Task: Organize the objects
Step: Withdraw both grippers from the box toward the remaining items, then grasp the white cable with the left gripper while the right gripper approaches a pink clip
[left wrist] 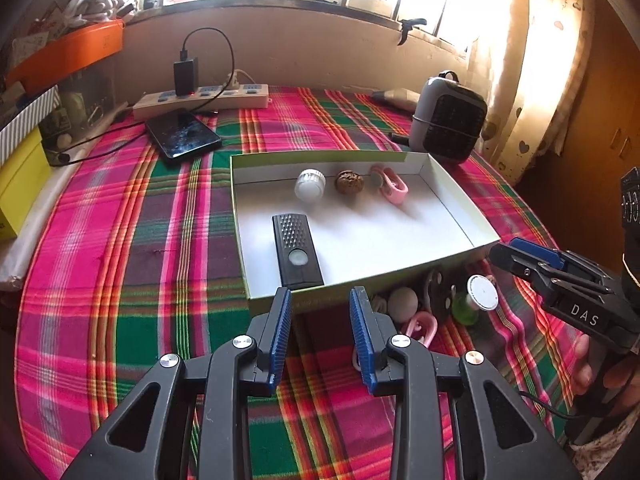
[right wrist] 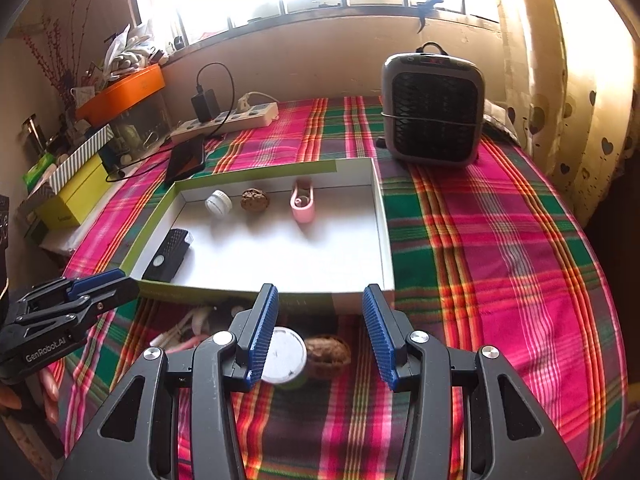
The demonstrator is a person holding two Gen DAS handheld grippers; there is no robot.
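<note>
A shallow white box with a green rim [left wrist: 486, 236] [right wrist: 386, 240] lies on the plaid cloth. Inside it are a black remote-like device [left wrist: 297, 250] [right wrist: 168, 254], a white jar [left wrist: 309, 185] [right wrist: 218, 202], a walnut [left wrist: 349, 182] [right wrist: 254, 200] and a pink clip [left wrist: 390, 185] [right wrist: 302, 202]. In front of the box lie a green bottle with a white lid [left wrist: 478, 294] [right wrist: 286, 356], a second walnut [right wrist: 328, 354], a grey ball [left wrist: 403, 299] and another pink clip [left wrist: 422, 326]. My left gripper [left wrist: 320, 296] is open and empty over the box's near edge. My right gripper [right wrist: 320, 292] is open above the lidded bottle and walnut, holding nothing.
A power strip with a black charger [left wrist: 200, 98] [right wrist: 224, 118], a phone [left wrist: 182, 136] [right wrist: 186, 158] and a grey fan heater [left wrist: 448, 118] [right wrist: 432, 110] stand behind the box. Yellow, striped and orange boxes [left wrist: 68, 54] pile up at the left. A curtain [right wrist: 580, 100] hangs at the right.
</note>
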